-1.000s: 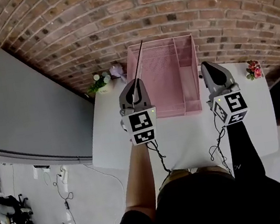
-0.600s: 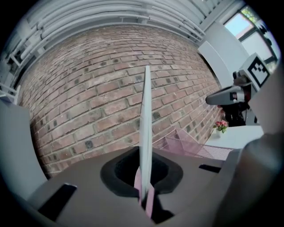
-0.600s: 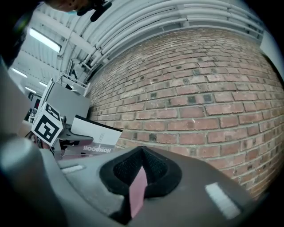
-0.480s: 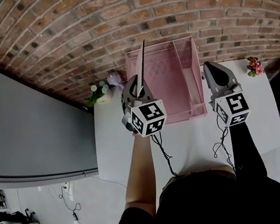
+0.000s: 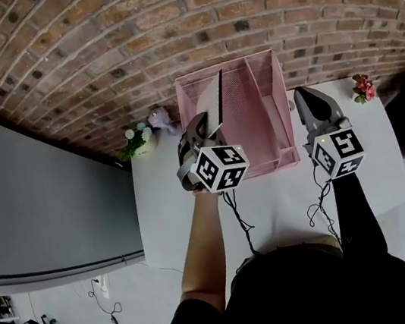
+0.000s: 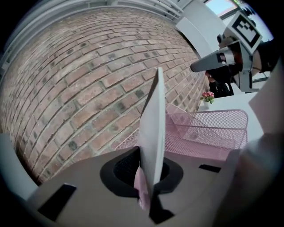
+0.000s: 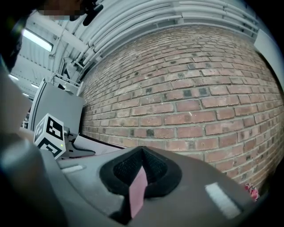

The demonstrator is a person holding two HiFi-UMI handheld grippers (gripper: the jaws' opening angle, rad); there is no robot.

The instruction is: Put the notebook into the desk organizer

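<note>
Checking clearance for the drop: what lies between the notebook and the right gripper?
Only the pink desk organizer, its divider and right wall, in the head view.

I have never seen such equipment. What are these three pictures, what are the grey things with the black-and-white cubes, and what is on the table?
No robot is here: a person holds one gripping tool in each hand, and the marked cubes belong to the tools. One picture comes from a camera on the person's head, looking down; the other two come from cameras riding on each tool. On the white table stands a pink mesh desk organizer, with a small plant to its left and flowers to its right. The left tool is shut on a thin notebook, held upright close to the organizer. The right tool is shut and empty.
</note>
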